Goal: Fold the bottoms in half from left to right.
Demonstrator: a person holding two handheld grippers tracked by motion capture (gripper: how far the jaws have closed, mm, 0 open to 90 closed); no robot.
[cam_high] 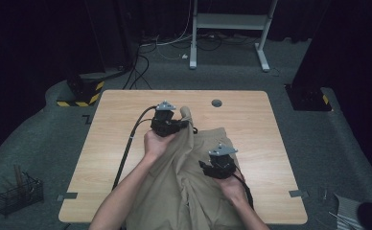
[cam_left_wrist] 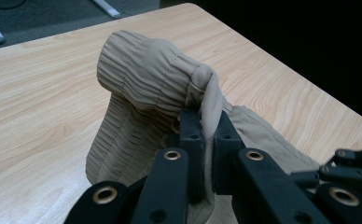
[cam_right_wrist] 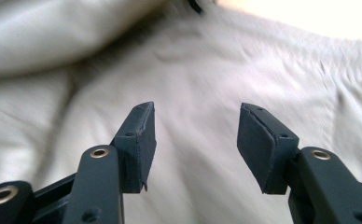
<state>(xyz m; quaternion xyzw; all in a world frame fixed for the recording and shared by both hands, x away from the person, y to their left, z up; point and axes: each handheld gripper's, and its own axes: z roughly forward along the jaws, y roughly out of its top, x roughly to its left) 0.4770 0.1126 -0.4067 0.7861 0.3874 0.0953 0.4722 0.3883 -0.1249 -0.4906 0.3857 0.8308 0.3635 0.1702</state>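
Wooden table (cam_high: 126, 143) carries my tan garment (cam_high: 193, 182); left hand-held gripper (cam_left_wrist: 206, 122) pinches its ribbed waistband (cam_left_wrist: 142, 70), right hand-held gripper (cam_right_wrist: 195, 135) gapes empty just beside the waistband.

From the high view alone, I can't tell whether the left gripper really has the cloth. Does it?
Observer: Yes. In the left gripper view the left gripper is shut on a fold of the tan cloth, just below its ribbed band.
Operator: And the right gripper? From above it just sits over the cloth.
Observer: In the right gripper view the right gripper is open, with no fold pinched between its jaws; cloth lies beyond them.
Operator: Is the held part lying flat on the table?
Observer: No. In the left gripper view the ribbed band is lifted and curls over above the table.
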